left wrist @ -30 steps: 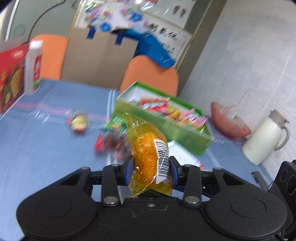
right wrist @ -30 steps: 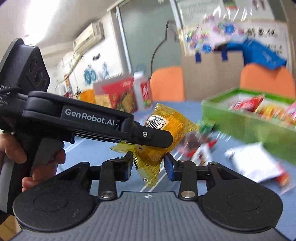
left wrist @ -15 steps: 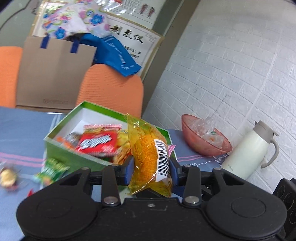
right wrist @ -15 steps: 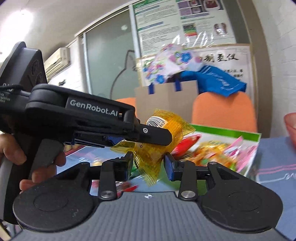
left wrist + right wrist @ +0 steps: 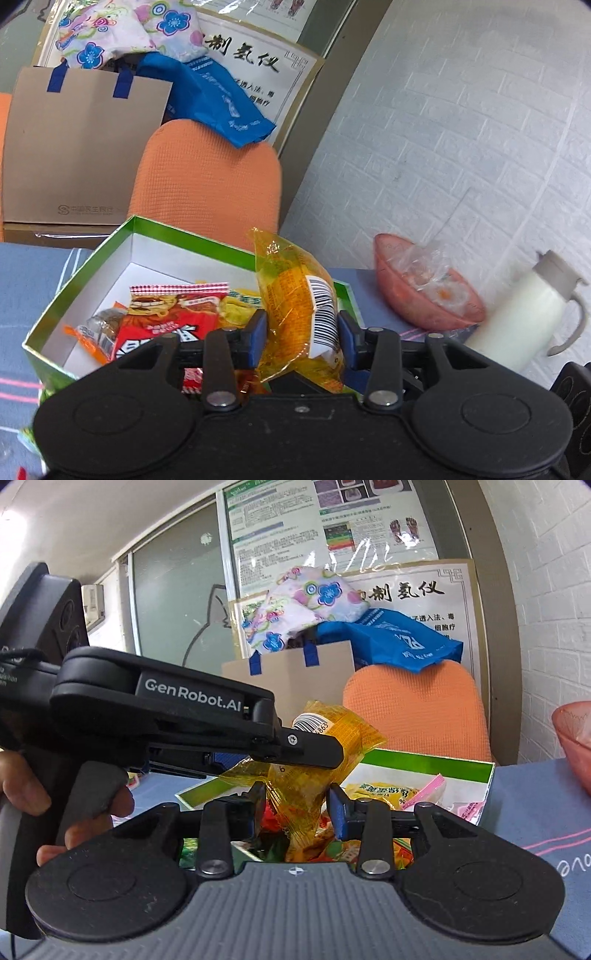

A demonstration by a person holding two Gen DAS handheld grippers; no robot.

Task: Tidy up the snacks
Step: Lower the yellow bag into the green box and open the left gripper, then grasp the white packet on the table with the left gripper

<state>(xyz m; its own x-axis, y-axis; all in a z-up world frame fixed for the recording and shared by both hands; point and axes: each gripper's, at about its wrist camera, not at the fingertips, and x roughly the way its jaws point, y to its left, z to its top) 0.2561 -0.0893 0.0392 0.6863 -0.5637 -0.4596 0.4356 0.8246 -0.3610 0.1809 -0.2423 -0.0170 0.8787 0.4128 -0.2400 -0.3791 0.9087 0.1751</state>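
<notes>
Translucent yellow plastic snack packet [image 5: 295, 306]: clamped in left gripper [image 5: 301, 341], held above green-walled cardboard box [image 5: 192, 236] on counter; several snacks lay boxed, release pending; right gripper [image 5: 297, 808] stood parted, gripping nothing

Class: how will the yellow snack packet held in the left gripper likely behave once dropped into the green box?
The yellow snack packet looks soft and crinkly, so it probably flops flat. Its glossy film may slide over the packets in the green box.
</notes>
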